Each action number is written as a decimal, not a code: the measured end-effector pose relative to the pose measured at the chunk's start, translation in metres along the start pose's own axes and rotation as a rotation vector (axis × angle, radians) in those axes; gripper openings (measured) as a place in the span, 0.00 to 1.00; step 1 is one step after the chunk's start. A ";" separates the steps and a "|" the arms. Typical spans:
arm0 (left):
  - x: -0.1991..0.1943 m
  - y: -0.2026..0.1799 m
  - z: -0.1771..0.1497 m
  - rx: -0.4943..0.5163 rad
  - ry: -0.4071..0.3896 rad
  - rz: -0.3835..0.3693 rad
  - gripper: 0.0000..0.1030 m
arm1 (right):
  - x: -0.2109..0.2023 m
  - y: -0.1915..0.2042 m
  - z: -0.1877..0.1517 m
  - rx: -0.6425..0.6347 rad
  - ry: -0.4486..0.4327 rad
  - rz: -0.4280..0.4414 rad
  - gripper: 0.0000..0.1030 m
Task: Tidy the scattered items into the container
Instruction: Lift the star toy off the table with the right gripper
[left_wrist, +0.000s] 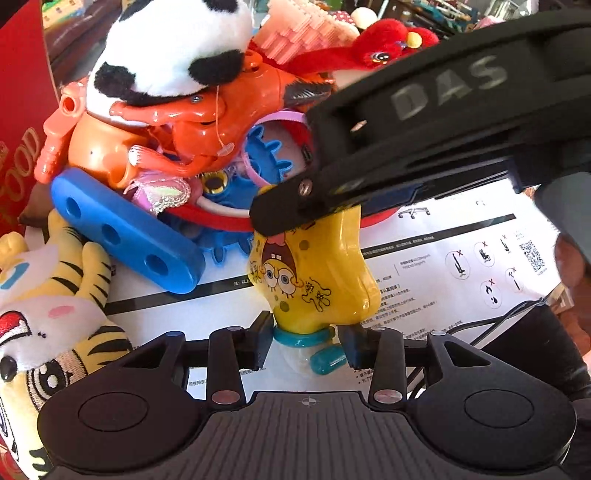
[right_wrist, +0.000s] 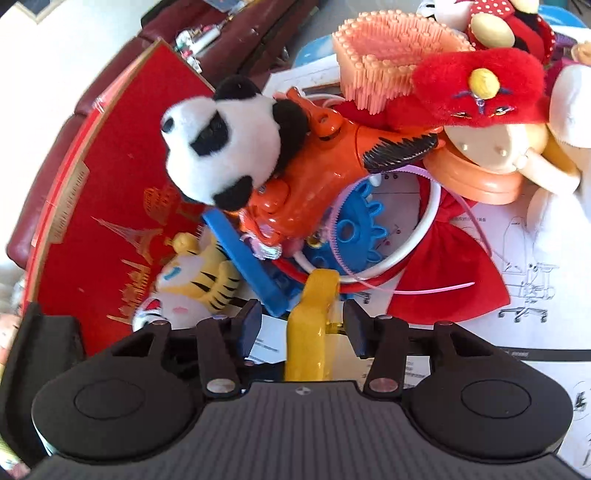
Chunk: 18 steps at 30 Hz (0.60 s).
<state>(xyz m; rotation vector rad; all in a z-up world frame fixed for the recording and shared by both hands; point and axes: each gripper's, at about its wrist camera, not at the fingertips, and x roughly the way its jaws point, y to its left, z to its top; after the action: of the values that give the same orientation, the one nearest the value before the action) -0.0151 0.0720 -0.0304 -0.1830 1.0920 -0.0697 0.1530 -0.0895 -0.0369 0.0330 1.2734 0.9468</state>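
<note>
Handover of the yellow plastic cartoon-printed bottle toy (left_wrist: 314, 273), near the pile, is judged underway: its teal neck sits between the left gripper (left_wrist: 306, 341), its far end between the right gripper (right_wrist: 301, 325). Contact cannot be told; one hold must be confirmed next.

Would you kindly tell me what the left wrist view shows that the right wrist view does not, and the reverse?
Only the left wrist view shows the printed cartoon face on the yellow plastic toy, its teal cap, and the right gripper reaching over its far end. Only the right wrist view shows the red velvet bow and the cream plush with orange base. Both show the panda plush, the orange plastic toy and the blue perforated bar.
</note>
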 end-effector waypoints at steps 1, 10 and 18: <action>0.000 0.000 0.000 0.000 0.001 -0.002 0.54 | 0.002 0.000 0.000 0.004 0.009 -0.014 0.53; 0.006 0.000 0.002 -0.010 0.024 0.059 0.64 | 0.009 -0.004 -0.004 -0.002 0.037 -0.066 0.39; 0.007 0.000 0.005 -0.018 0.036 0.064 0.39 | 0.006 0.002 0.001 0.005 0.053 -0.052 0.34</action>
<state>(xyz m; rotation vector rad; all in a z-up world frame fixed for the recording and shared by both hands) -0.0069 0.0714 -0.0345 -0.1630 1.1339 -0.0062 0.1523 -0.0839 -0.0404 -0.0214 1.3197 0.9054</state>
